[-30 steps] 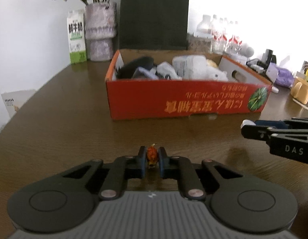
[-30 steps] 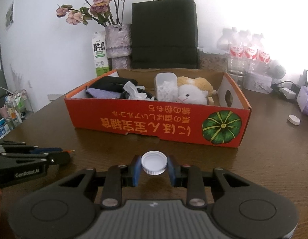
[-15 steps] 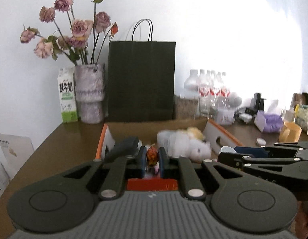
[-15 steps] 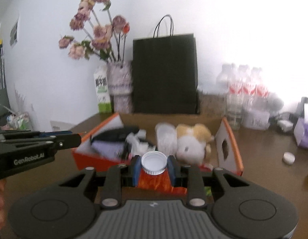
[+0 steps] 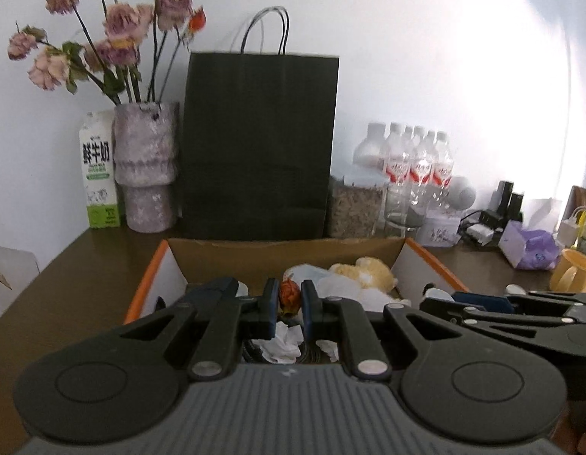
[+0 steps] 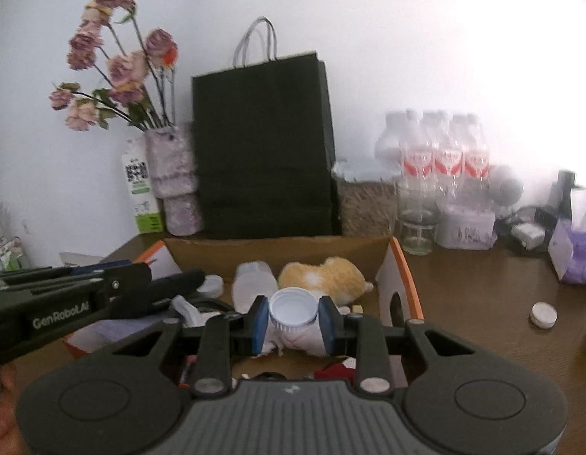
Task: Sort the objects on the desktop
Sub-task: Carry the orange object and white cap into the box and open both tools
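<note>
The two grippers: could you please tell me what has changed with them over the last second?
Both rose from table height and moved forward over the orange cardboard box. The left gripper still grips its small orange object; the right gripper still holds the white cap.

Colours noted: left hand-held gripper point(image 5: 289, 305) black with blue pads, clamping a small orange-red object point(image 5: 289, 292); right hand-held gripper point(image 6: 293, 322) same colours, holding a white ribbed cap point(image 6: 293, 309). Cardboard box point(image 6: 277, 244) brown inside, orange edges. Plush toy point(image 6: 323, 276) tan and white. Paper bag point(image 5: 258, 144) black. Flowers point(image 5: 114, 34) faded pink-purple. Table point(image 6: 482, 303) dark brown
</note>
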The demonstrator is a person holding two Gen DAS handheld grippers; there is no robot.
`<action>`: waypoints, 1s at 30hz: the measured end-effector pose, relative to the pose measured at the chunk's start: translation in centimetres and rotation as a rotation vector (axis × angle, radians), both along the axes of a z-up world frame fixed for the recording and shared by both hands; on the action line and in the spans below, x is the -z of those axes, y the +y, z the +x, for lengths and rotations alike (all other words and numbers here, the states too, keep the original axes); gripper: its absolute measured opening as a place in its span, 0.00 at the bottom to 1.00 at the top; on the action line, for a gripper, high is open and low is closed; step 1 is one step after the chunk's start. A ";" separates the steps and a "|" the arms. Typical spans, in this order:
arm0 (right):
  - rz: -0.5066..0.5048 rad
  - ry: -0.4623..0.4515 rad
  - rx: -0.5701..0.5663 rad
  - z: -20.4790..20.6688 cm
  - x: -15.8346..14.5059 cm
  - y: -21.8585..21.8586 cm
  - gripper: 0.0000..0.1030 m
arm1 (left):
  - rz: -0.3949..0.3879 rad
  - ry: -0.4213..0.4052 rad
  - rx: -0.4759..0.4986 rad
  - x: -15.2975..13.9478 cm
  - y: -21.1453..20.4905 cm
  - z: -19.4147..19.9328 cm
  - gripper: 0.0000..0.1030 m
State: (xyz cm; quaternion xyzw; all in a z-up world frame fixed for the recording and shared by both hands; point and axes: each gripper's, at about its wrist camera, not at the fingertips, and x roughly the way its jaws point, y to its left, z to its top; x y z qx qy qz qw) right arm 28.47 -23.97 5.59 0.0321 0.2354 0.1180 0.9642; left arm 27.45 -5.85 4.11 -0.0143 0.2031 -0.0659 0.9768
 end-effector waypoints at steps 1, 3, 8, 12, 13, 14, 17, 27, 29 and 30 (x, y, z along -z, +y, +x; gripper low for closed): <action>-0.007 0.008 0.004 0.4 0.5 -0.1 0.27 | 0.005 0.006 -0.005 0.5 -0.1 0.4 0.13; -0.046 0.017 0.014 1.0 1.5 -0.1 0.27 | 0.031 0.029 -0.009 1.7 -0.4 1.1 0.13; -0.039 0.081 0.005 2.0 3.2 -0.4 0.27 | 0.073 0.073 -0.004 3.7 -0.4 2.0 0.13; -0.056 0.092 -0.004 2.1 3.8 0.1 0.27 | 0.107 0.060 0.001 4.1 -0.7 1.7 0.13; -0.062 0.093 -0.004 2.0 3.9 0.1 0.27 | 0.110 0.056 0.000 4.1 -0.8 1.6 0.15; -0.066 0.094 -0.003 2.0 4.0 0.2 0.27 | 0.117 0.053 -0.005 4.1 -0.9 1.5 0.19; -0.067 0.092 0.004 1.7 3.9 0.2 0.33 | 0.124 0.046 -0.020 3.9 -0.9 1.1 0.49; -0.079 -0.003 0.044 -0.5 1.8 -0.1 1.00 | 0.101 -0.062 -0.109 2.1 0.7 -0.9 1.00; -0.078 0.002 0.041 -0.6 1.5 -0.1 1.00 | 0.091 -0.068 -0.113 1.9 0.8 -1.1 1.00; -0.078 0.000 0.041 -0.6 1.5 -0.1 1.00 | 0.096 -0.070 -0.115 1.9 0.8 -1.1 1.00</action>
